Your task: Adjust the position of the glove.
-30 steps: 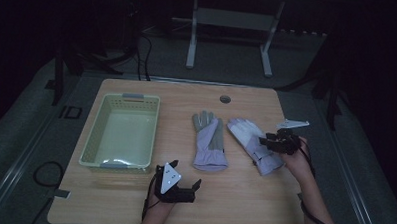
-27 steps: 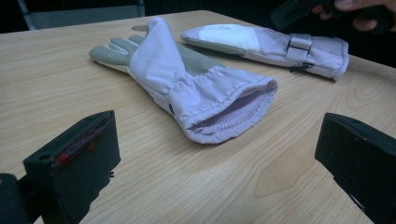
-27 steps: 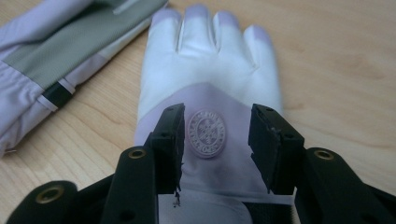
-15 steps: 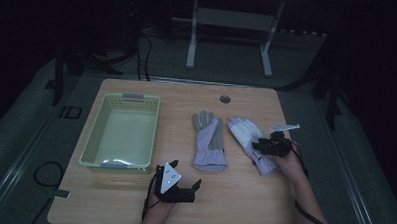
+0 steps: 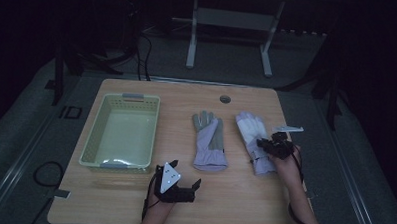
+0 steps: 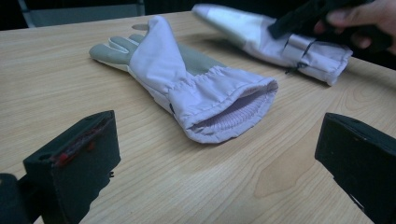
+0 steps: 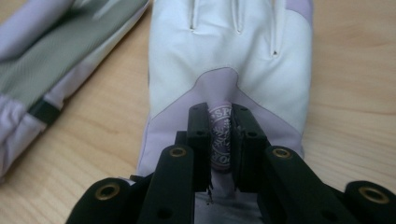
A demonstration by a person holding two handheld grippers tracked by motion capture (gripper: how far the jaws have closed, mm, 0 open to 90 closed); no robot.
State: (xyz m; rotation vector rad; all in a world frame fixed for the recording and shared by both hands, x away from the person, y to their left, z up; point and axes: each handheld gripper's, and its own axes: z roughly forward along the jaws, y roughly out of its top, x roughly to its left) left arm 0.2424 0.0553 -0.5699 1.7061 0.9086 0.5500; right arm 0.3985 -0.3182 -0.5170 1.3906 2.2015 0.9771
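Note:
Two lavender work gloves lie on the wooden table (image 5: 187, 96). The left glove (image 5: 209, 140) (image 6: 187, 79) is grey-palmed, and its open cuff faces my left gripper. The right glove (image 5: 251, 131) (image 7: 229, 56) has a white back. My right gripper (image 5: 261, 145) (image 7: 219, 116) is shut on the right glove, pinching a fold of lavender fabric with a round logo patch near the cuff. My left gripper (image 5: 186, 180) (image 6: 215, 154) rests at the table's front edge, open wide with nothing between its jaws, a short way from the left glove's cuff.
A pale green plastic basket (image 5: 92, 148) with nothing in it stands at the table's left. A small round grommet (image 5: 225, 99) sits near the far edge. Bare wood lies between basket and gloves. Past the table, a metal stand (image 5: 229, 23) rises from the dark floor.
My right gripper has shifted slightly left and down onto the right glove near its cuff. The left gripper and both gloves have stayed in place.

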